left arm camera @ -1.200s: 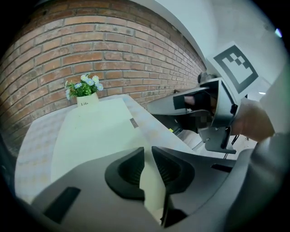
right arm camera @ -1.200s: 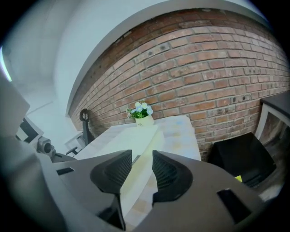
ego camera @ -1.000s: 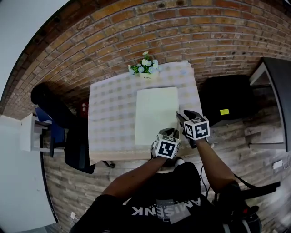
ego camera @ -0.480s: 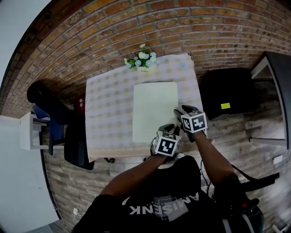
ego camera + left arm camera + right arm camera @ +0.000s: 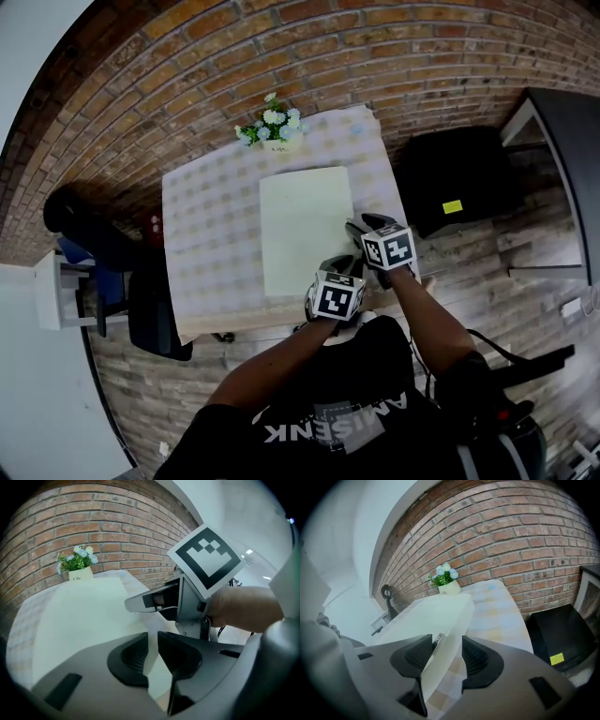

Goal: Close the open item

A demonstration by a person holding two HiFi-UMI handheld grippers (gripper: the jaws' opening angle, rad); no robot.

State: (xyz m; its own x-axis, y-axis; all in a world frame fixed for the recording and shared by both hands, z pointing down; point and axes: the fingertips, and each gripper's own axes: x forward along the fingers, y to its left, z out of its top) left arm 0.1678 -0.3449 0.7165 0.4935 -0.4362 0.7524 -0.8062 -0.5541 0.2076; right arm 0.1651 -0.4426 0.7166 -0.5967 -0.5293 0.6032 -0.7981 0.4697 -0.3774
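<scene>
A flat pale box [image 5: 305, 230] lies shut on the checked tablecloth [image 5: 211, 244]. Both grippers are at its near right corner. My left gripper [image 5: 339, 272] sits at the box's near edge. Its jaws [image 5: 153, 644] are closing to a narrow gap, in which a pale strip shows; no grip is visible. My right gripper [image 5: 356, 231] is at the box's right side. Its jaws [image 5: 447, 656] are opening, and the box's [image 5: 436, 616] right edge stands between them with the pads off it. The right gripper's finger [image 5: 150, 601] shows in the left gripper view, above the box [image 5: 79, 606].
A small pot of flowers [image 5: 270, 127] stands at the table's far edge, against the brick wall. A black cabinet [image 5: 459, 178] is right of the table, and a dark chair [image 5: 141, 291] is at its left. The table's near edge is just below the grippers.
The head view has swung, so the table now sits further left and up in it. Both grippers stay at the box's near right corner.
</scene>
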